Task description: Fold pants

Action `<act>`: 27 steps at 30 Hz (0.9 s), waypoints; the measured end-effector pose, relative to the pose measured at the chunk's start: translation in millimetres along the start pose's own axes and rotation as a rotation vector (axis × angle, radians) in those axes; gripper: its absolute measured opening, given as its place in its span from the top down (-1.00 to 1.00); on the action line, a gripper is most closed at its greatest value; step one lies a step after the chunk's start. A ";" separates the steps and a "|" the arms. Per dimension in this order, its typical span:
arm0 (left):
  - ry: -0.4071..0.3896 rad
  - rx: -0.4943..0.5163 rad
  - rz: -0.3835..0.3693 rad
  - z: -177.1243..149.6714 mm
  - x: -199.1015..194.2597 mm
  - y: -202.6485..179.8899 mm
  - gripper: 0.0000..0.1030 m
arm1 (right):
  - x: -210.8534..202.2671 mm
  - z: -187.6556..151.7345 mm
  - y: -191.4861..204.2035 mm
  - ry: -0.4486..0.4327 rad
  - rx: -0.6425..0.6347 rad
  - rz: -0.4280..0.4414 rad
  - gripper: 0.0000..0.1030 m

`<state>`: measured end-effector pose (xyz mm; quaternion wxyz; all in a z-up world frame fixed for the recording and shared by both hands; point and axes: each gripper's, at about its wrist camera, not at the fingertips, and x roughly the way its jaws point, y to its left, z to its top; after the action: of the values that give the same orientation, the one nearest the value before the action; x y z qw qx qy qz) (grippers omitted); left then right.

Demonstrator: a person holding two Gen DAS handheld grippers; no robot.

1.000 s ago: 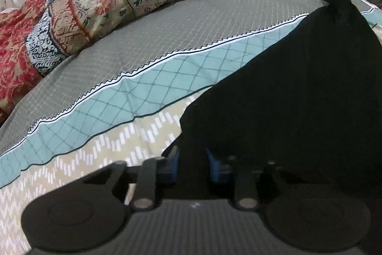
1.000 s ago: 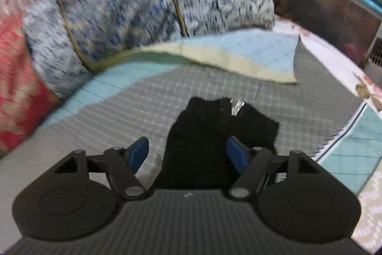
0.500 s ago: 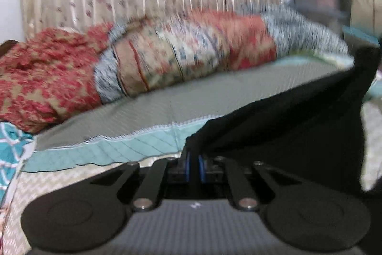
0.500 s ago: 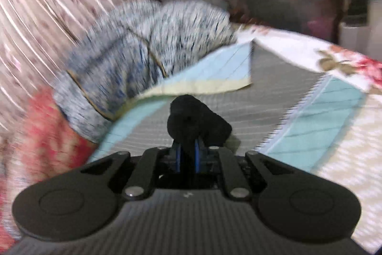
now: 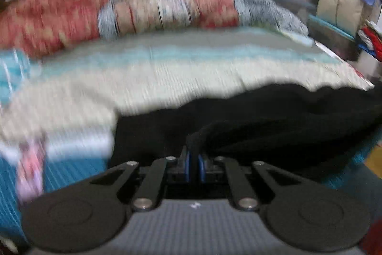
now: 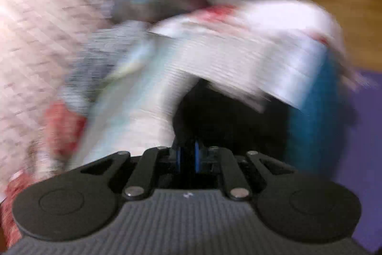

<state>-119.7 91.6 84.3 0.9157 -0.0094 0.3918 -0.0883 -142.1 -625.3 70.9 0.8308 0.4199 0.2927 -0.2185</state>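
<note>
The black pants (image 5: 274, 118) lie spread across the near edge of the bed, stretching right from my left gripper (image 5: 193, 165). That gripper is shut on a bunched edge of the black cloth. In the right wrist view my right gripper (image 6: 188, 155) is shut on the black pants (image 6: 229, 121), which hang dark just beyond its fingers. Both views are blurred by motion.
The bed's striped cover (image 5: 167, 73) runs grey, teal and cream, with a rolled patterned quilt (image 5: 152, 13) along the back by the curtain. Stacked boxes and clothes (image 5: 343, 6) stand at the right. The bed's corner (image 6: 274, 59), teal side and wooden floor (image 6: 346, 4) show blurred.
Both grippers have pulled back toward the bed's near edge with the pants. The right gripper, open a second ago, is shut on the cloth. The pants now lie lower and flatter.
</note>
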 end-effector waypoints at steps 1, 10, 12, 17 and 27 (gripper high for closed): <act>0.038 -0.003 0.004 -12.3 5.0 -2.8 0.75 | 2.2 -9.9 -16.5 0.003 0.038 -0.027 0.71; 0.002 -0.143 -0.027 -27.4 -50.5 23.8 0.16 | -29.1 -25.9 -55.5 -0.118 0.285 -0.165 -0.41; -0.069 -0.224 -0.036 -17.9 -71.7 46.3 0.03 | -46.2 -22.7 -41.7 -0.169 0.200 -0.145 -0.41; -0.116 -0.341 0.072 22.3 -51.4 92.7 -0.63 | -53.6 -27.7 19.8 -0.192 -0.053 -0.022 -0.41; 0.146 -0.458 -0.015 43.8 95.8 108.2 0.61 | 49.0 -98.6 107.2 0.084 -0.303 0.056 -0.39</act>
<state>-6.7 179.6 36.6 0.8582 -0.2134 0.4669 -0.0045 -70.7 -490.5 52.2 0.8773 0.3067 0.3450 -0.1311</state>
